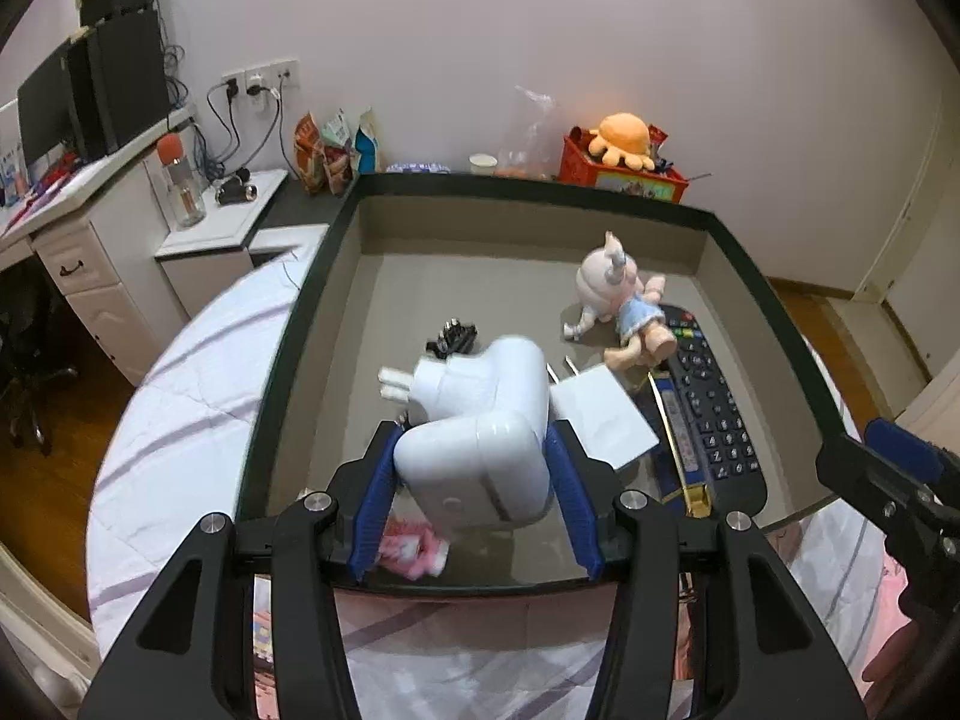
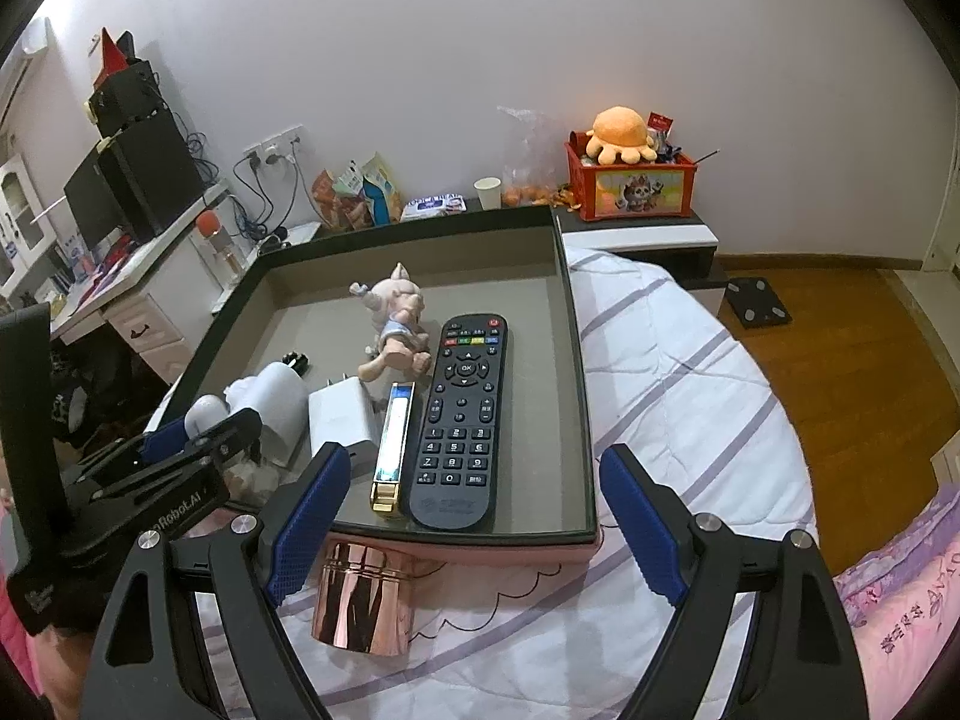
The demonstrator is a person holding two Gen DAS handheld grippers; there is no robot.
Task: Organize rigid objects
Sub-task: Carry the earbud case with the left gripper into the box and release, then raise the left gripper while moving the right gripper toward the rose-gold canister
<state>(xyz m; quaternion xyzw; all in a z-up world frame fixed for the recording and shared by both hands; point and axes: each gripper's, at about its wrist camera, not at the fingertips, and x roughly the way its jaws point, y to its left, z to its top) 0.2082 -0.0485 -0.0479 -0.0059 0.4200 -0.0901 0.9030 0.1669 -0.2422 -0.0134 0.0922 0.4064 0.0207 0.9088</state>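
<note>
My left gripper (image 1: 474,438) is shut on a big white power adapter (image 1: 480,420) with its plug prongs pointing left, held just above the near-left part of a dark-rimmed grey tray (image 1: 540,186). On the tray floor lie a black remote (image 2: 462,414), a slim blue-and-gold box (image 2: 393,444), a small white charger (image 2: 342,414), a pig doll (image 2: 399,318) and a small black clip (image 2: 296,362). My right gripper (image 2: 474,462) stands open over the tray's near edge with nothing between its fingers. A rose-gold cylinder (image 2: 366,600) stands on the bed by its left finger.
The tray rests on a bed with a striped white quilt (image 2: 690,372). Behind it are a red crate (image 2: 630,186) with an orange plush, a paper cup (image 2: 487,192) and snack bags (image 2: 360,192). A desk with monitors (image 2: 120,192) is at the left, a wooden floor at the right.
</note>
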